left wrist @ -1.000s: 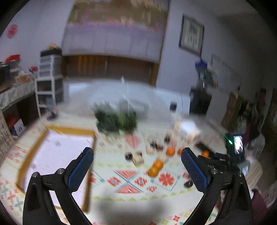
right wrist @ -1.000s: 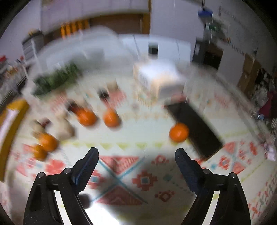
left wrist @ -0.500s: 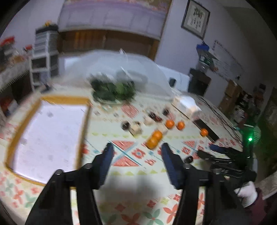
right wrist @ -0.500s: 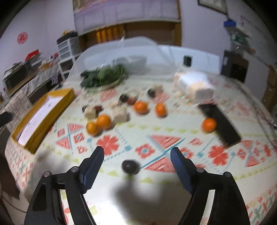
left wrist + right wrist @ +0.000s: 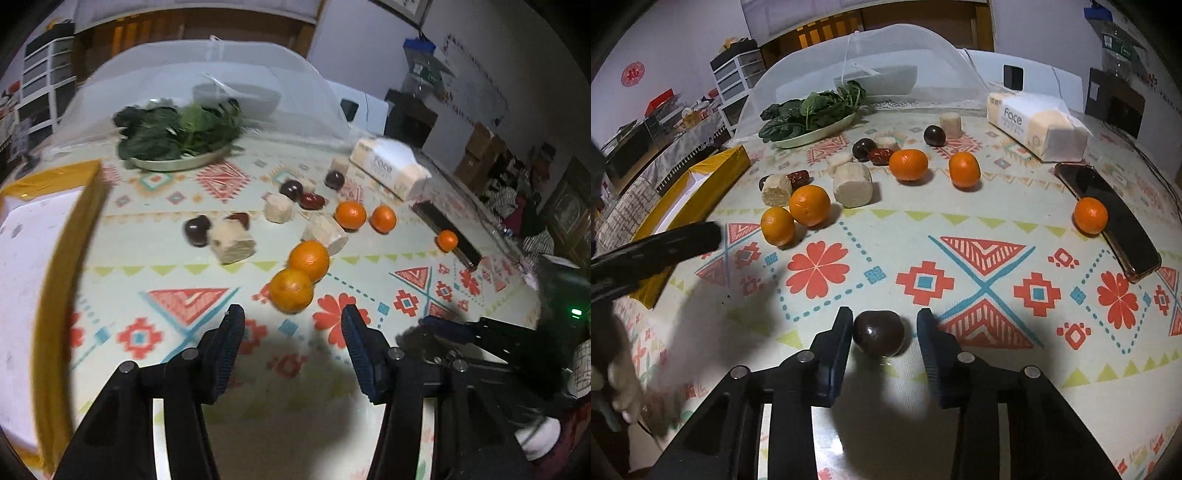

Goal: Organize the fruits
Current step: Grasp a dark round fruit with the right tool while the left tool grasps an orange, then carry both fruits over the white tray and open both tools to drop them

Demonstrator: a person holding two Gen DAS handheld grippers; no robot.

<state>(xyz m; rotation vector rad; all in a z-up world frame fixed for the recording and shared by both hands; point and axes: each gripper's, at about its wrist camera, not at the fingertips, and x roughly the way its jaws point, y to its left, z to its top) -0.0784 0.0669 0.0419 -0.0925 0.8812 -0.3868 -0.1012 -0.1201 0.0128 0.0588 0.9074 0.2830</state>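
Observation:
Several oranges lie on the patterned tablecloth, among dark round fruits, red dates and beige cylinder pieces. My left gripper (image 5: 291, 319) hovers low just short of the nearest orange (image 5: 291, 290), which touches a second orange (image 5: 309, 258). Its jaws stand partly apart with nothing between them. My right gripper (image 5: 884, 321) is down at the table's front with a dark round fruit (image 5: 879, 332) between its closing jaws. The left pad is at the fruit's side, and a small gap shows at the right pad. A left gripper finger (image 5: 683, 236) reaches in from the left.
A yellow-walled box (image 5: 62, 258) with a white inside lies at the left. At the back are a plate of greens (image 5: 812, 118), a mesh food cover (image 5: 871, 62) and a tissue pack (image 5: 1034, 125). A phone (image 5: 1108, 218) lies at the right, with an orange (image 5: 1090, 215) against it.
Both grippers came down toward the table. The left jaws narrowed and drew near the two front oranges. The right jaws closed in around the dark fruit.

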